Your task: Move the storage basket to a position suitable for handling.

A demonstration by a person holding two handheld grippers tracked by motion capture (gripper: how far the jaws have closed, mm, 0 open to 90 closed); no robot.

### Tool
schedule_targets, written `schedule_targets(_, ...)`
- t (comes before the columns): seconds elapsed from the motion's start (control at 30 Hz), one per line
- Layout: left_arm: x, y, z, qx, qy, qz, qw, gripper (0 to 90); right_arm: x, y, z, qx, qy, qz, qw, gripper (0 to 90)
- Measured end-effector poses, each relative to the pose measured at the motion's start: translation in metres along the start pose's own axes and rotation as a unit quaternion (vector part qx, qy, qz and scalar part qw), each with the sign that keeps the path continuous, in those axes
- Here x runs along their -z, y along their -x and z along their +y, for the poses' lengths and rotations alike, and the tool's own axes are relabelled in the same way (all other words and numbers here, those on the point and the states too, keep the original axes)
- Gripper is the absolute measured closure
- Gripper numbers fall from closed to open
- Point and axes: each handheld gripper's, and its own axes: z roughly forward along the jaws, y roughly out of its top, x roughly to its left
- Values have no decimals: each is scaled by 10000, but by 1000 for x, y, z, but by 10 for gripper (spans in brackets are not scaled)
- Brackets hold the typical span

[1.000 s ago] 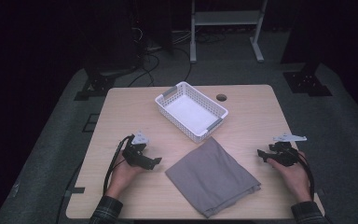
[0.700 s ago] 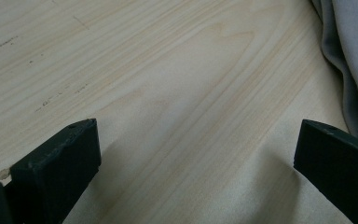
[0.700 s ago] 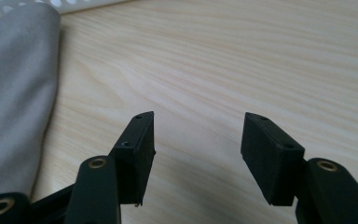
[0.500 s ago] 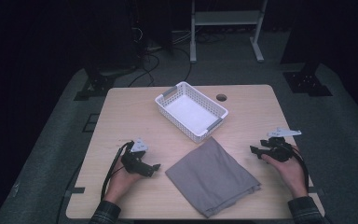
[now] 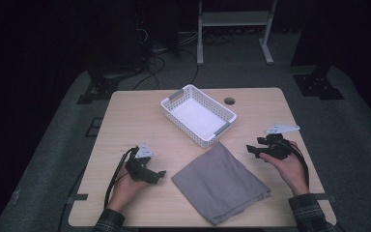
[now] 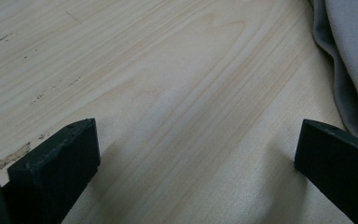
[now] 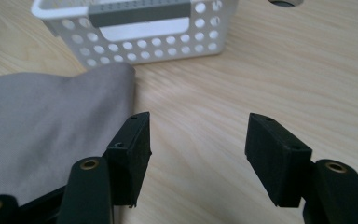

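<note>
A folded grey cloth lies on the wooden table near its front edge; it is also at the upper right of the left gripper view and at the left of the right gripper view. My left gripper rests low on the table just left of the cloth, its jaws wide apart over bare wood. My right gripper hovers off the cloth's right corner, pointing left, open with nothing between its jaws.
A white perforated basket with grey handles stands empty behind the cloth, close ahead in the right gripper view. A round cable hole sits in the table beyond it. Dark floor, stands and cables surround the table.
My right hand has shifted left toward the cloth's corner and risen a little. The left hand has barely moved. The cloth and basket lie as before.
</note>
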Motion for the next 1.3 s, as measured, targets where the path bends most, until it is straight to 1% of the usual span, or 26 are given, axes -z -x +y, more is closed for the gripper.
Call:
schedule_targets(0.3,0,0,0,-7,6,5,10000,0,-7,-11,22,167,6,201,9997,398)
schedule_targets(0.33,0,0,0,6,3,-1,10000,0,-8,-13,25,154,-24,253,9996,396)
schedule_targets(0.37,0,0,0,6,3,-1,10000,0,-8,-13,25,154,-24,253,9996,396)
schedule_targets(0.47,0,0,0,-13,-13,-1,10000,0,-12,-19,37,203,-19,337,9992,403)
schedule_targets(0.57,0,0,0,9,4,-3,10000,0,-16,-24,45,274,6,391,9989,407)
schedule_targets(0.6,0,0,0,9,4,-3,10000,0,-16,-24,45,274,6,391,9989,407)
schedule_targets(0.67,0,0,0,-2,-8,-7,10000,0,-21,-30,53,291,-17,452,9986,410)
schedule_targets(0.8,0,0,0,13,5,-5,10000,0,-25,-38,65,385,45,548,9977,414)
schedule_targets(0.83,0,0,0,13,5,-5,10000,0,-25,-38,65,385,45,548,9977,414)
schedule_targets(0.87,0,0,0,-2,6,2,10000,0,-28,-42,70,436,61,573,9974,418)
schedule_targets(0.9,0,0,0,-2,6,2,10000,0,-30,-44,72,427,40,596,9973,419)
schedule_targets(0.93,0,0,0,-2,6,2,10000,0,-30,-44,72,427,40,596,9973,419)
schedule_targets(0.97,0,0,0,-1,8,2,10000,0,-34,-48,77,471,34,631,9969,423)
schedule_targets(1.1,0,0,0,-2,6,1,10000,0,-43,-56,84,567,28,749,9956,437)
schedule_targets(1.17,0,0,0,-16,-7,-1,10000,0,-47,-59,87,570,25,801,9952,453)
schedule_targets(1.3,0,0,0,-18,-7,0,10000,0,-58,-69,95,683,-12,893,9937,489)
